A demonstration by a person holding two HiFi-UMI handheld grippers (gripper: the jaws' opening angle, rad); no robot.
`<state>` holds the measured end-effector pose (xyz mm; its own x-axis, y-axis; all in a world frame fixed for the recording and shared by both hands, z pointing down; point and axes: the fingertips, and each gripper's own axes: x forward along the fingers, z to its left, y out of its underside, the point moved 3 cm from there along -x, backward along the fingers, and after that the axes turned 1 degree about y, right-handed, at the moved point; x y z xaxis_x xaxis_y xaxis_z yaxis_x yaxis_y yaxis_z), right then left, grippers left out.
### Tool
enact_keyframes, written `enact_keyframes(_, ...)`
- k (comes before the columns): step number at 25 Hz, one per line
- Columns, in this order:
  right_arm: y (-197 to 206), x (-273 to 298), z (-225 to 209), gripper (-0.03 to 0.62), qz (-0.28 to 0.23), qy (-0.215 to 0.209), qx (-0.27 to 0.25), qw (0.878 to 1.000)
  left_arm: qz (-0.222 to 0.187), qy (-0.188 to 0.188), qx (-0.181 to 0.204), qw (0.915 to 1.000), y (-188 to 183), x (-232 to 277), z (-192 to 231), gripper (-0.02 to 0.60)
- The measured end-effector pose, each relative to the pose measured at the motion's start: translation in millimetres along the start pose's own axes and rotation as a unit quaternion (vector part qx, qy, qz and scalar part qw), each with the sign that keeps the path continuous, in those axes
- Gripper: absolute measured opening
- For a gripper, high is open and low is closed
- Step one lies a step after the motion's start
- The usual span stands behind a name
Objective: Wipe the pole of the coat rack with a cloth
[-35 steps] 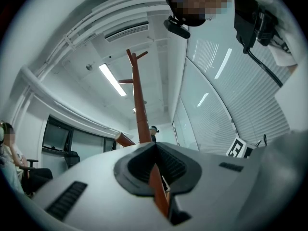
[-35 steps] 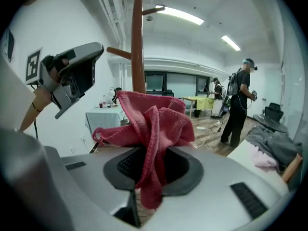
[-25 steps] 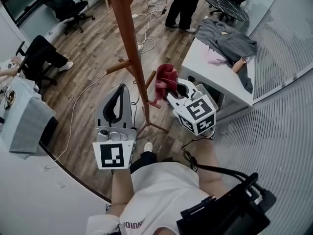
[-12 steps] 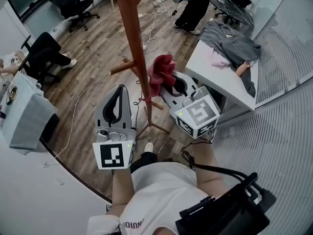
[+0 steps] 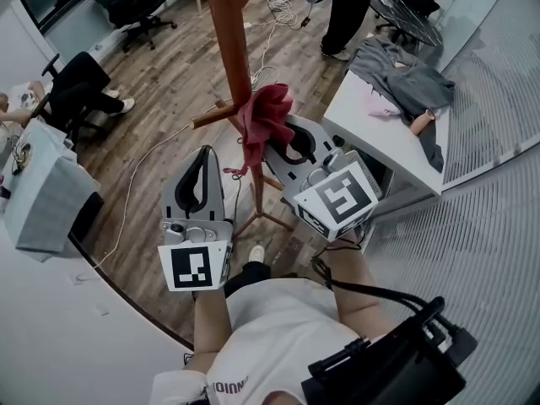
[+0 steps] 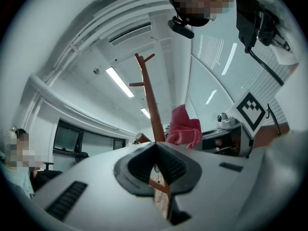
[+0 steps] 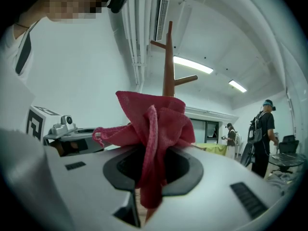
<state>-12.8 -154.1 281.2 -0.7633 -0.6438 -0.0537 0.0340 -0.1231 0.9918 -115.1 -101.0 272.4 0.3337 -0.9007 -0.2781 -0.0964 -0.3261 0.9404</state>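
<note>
The brown wooden coat rack pole (image 5: 229, 36) rises through the middle of the head view, with pegs and feet below. My right gripper (image 5: 277, 133) is shut on a red cloth (image 5: 263, 116), and the cloth is pressed against the pole's right side near a side peg. In the right gripper view the cloth (image 7: 151, 129) bunches out of the shut jaws and hides the lower pole (image 7: 168, 61). My left gripper (image 5: 202, 173) hangs left of the pole, apart from it, jaws shut and holding nothing. The left gripper view shows the pole (image 6: 150, 105) and the cloth (image 6: 185, 127) beyond the jaws.
A white table (image 5: 371, 121) with grey clothing (image 5: 405, 70) stands to the right. Office chairs (image 5: 126, 7) and a seated person (image 5: 72, 87) are at the left, a standing person (image 5: 346, 11) at the back. Cables (image 5: 270, 24) trail over the wooden floor. A grey box (image 5: 42, 192) sits at lower left.
My right gripper has carried the red cloth up and to the left, from beside the rack's lower part onto the pole. The left gripper has stayed in place.
</note>
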Motion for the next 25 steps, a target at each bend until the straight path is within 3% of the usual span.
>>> enact_keyframes(5,-11.0,9.0,6.9,0.095,-0.012,-0.01,-0.011,1.0,0.001,-0.005,0.002,1.0,-0.6,-1.5,3.4,0.014)
enact_keyframes(18,0.3,16.9,11.3,0.095,-0.011,-0.023,0.02,0.999,0.005,-0.015,0.007,0.9998,0.0,-4.3,8.9,0.014)
enact_keyframes(22,-8.1,25.7,22.7,0.095,-0.014,-0.031,0.007,0.999,0.029,-0.027,-0.029,0.9988,6.3,-10.6,15.7,0.014)
enact_keyframes(25,-14.3,29.8,29.7,0.095,-0.018,-0.037,-0.002,0.999,0.027,-0.028,-0.03,0.9988,7.7,-14.2,19.3,0.014)
